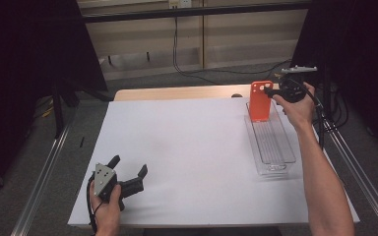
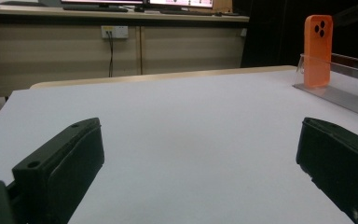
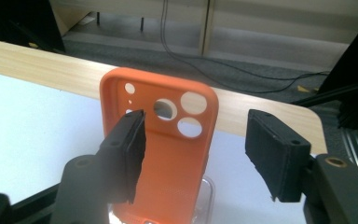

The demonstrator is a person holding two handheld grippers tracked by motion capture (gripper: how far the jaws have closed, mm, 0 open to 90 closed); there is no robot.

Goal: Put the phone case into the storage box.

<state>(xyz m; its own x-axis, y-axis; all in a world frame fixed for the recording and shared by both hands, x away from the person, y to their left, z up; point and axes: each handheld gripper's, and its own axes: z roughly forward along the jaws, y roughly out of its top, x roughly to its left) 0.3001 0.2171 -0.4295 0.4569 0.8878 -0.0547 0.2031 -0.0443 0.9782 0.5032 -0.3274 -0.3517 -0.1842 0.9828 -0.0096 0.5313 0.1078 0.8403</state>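
A: Item, high view. Orange phone case [image 1: 260, 101], upper right of the frame, standing on end at the far end of the clear tray [image 1: 270, 142]; long axis upright. Location relative to the tongs?

B: Right tongs [image 1: 271, 91] sit at the case's upper right edge, just beside it. Left tongs [image 1: 128, 172] are at lower left of the frame, well apart from it, low over the white surface [image 1: 187, 147]. The right hand is by far the nearer.

A: Item, left gripper view.

B: Case [image 2: 318, 51] at upper right of the frame, upright in the tray [image 2: 340, 95], far off across the surface. Left tongs [image 2: 200, 163] spread wide, holding nothing.

A: Item, right gripper view.

B: Case [image 3: 165, 149] at centre, camera holes uppermost, long axis running top to bottom of the frame. Right tongs [image 3: 196, 149] parted about halfway. The left jaw overlaps the case's left part; the right jaw stands clear of its right edge with a gap. No pad presses on it, so nothing is held.

A: Deciding relation?

B: In my judgement, the case lies straight ahead between the right jaws, which straddle its width across the upright axis.
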